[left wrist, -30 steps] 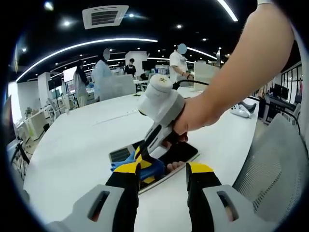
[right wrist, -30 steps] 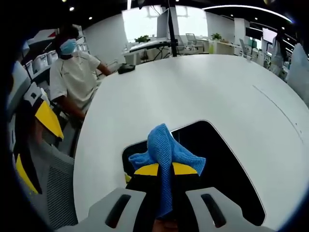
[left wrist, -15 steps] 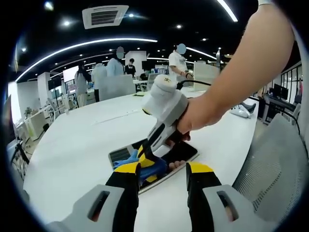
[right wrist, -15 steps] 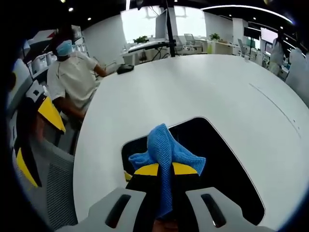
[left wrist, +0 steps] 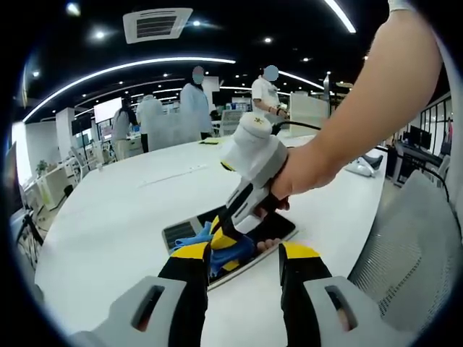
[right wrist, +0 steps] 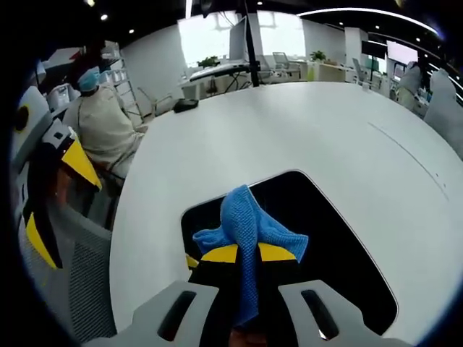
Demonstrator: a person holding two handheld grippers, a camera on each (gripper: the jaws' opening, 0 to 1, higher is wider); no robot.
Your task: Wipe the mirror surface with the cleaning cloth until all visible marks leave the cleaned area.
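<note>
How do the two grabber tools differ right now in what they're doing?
The right gripper has its jaws shut on the blue cloth and presses it onto the mirror; the left gripper has its jaws apart and holds nothing. The right gripper is down at the mirror, while the left gripper hangs back near the mirror's edge. Both have yellow-and-black jaw tips and grey bodies, and both point at the white table.
</note>
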